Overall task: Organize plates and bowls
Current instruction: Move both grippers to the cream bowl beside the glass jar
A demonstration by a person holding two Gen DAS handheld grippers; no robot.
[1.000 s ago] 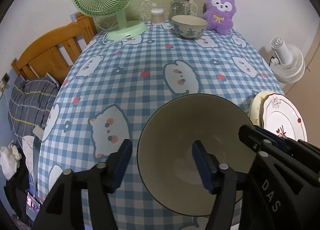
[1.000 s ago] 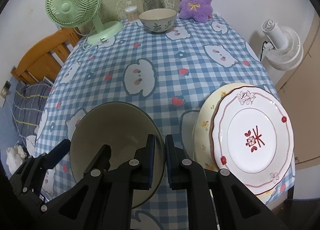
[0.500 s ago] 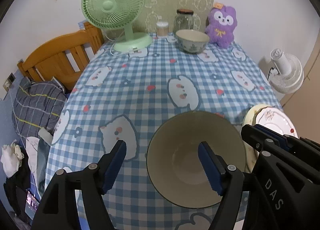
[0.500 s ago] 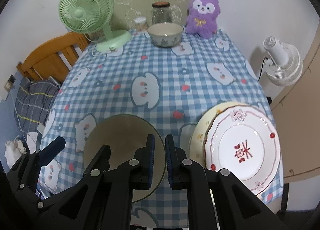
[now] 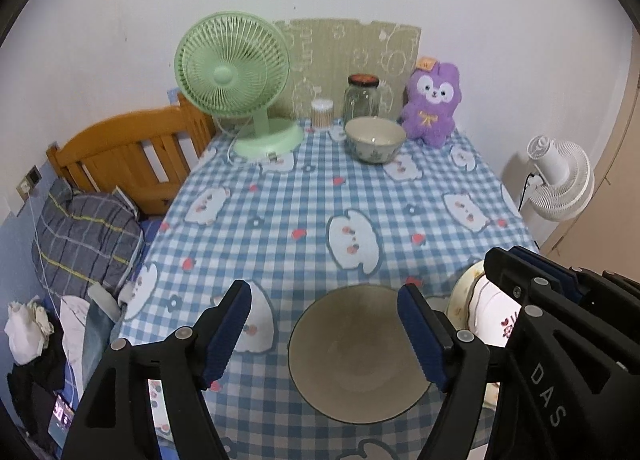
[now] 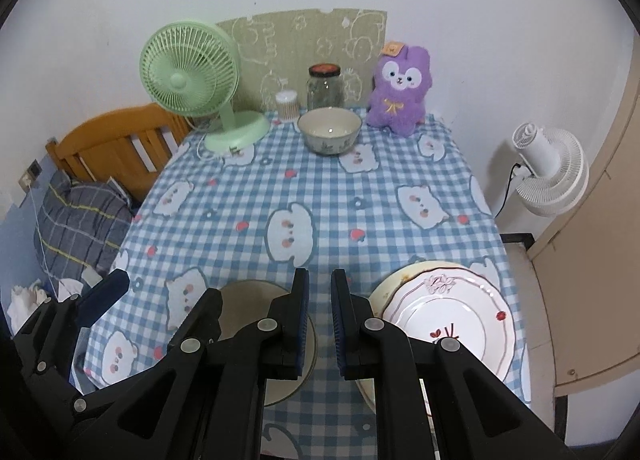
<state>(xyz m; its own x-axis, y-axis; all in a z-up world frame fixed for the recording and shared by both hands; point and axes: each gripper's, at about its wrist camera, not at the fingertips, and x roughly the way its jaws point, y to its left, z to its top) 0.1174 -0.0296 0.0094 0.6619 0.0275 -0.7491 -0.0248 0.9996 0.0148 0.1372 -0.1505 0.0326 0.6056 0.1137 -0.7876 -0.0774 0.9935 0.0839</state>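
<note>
Jaws' wide gap: left view only.

My table [image 6: 400, 164], blue check cloth: fan [image 6: 192, 76], jar [image 6: 325, 86], plush [image 6: 400, 90], patterned bowl [image 6: 329, 130] at top; plain bowl [image 5: 360, 352], plates [image 6: 448, 316] along bottom.

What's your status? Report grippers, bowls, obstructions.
Left gripper open, right gripper shut, both empty. Olive bowl on table, near stacked plates. Nothing in the way.

Near bowl [image 5: 360, 354] at tabletop [image 5: 320, 200] front, stacked plates [image 6: 448, 316] to its right; far bowl [image 5: 375, 139] at back btwn fan [image 5: 240, 88] & plush [image 5: 432, 108].
</note>
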